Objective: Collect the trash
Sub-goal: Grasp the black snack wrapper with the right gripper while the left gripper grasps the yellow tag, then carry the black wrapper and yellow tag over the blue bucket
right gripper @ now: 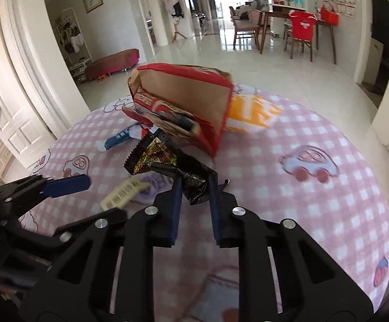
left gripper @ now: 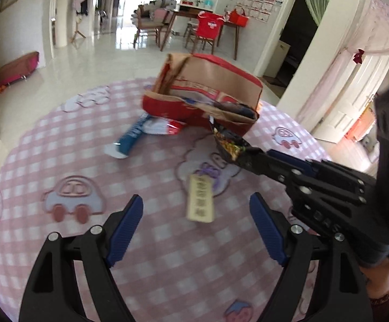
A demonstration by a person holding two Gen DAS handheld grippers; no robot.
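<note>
A red and brown paper bag (left gripper: pixel 210 91) (right gripper: pixel 186 102) lies on its side on the round table, mouth toward me, with wrappers inside. My right gripper (right gripper: pixel 194 187) is shut on a black snack wrapper (right gripper: pixel 165 161) and holds it just in front of the bag's mouth; it also shows in the left wrist view (left gripper: pixel 229 145). My left gripper (left gripper: pixel 197 206) is open and empty above a small beige packet (left gripper: pixel 201 201) (right gripper: pixel 122 191). A blue tube wrapper (left gripper: pixel 131 139) (right gripper: pixel 118 136) and a white-red wrapper (left gripper: pixel 162 127) lie left of the bag. An orange packet (right gripper: pixel 253 112) lies behind the bag.
The table wears a pink checked cloth (left gripper: pixel 60 161) (right gripper: pixel 315 139) with car prints. Beyond it is a shiny tiled floor, a dining table with chairs (left gripper: pixel 202 26) and a low red bench (left gripper: pixel 12 72).
</note>
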